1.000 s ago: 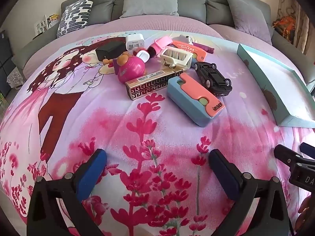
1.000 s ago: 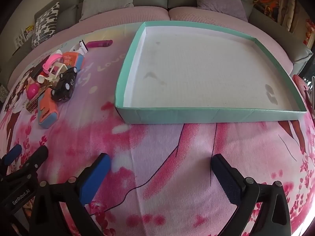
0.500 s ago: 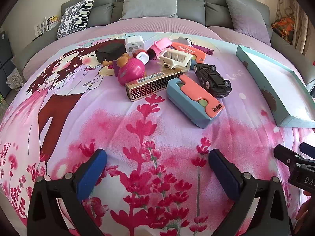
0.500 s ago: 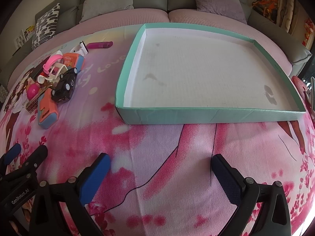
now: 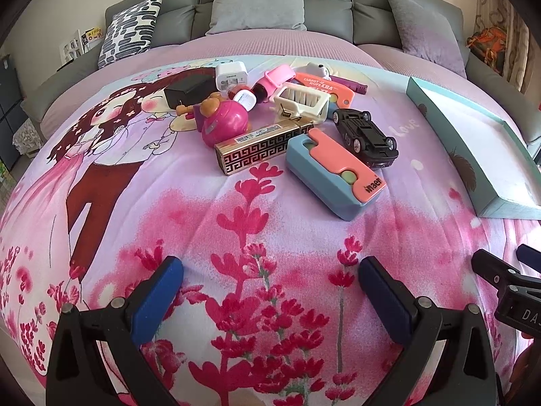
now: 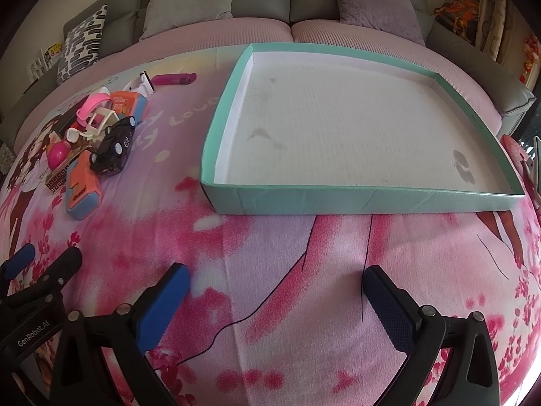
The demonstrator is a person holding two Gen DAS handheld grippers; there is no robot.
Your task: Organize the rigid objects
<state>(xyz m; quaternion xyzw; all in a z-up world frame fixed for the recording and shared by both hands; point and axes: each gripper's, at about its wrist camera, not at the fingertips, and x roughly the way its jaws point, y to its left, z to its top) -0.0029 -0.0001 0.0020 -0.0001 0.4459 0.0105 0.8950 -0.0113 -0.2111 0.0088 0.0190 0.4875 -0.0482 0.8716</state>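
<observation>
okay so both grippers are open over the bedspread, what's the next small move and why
Probably ease the left gripper forward toward the blue and coral case, the nearest piece of the pile. Both grippers are open and hold nothing, and the teal tray has nothing in it.

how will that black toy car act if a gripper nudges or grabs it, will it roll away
The black toy car lies wheels-up on the blanket, so a nudge would probably slide or tip it rather than roll it. Its body looks like rigid, glossy plastic, so the pads may slip. Flipped upright, it could well roll.
</observation>
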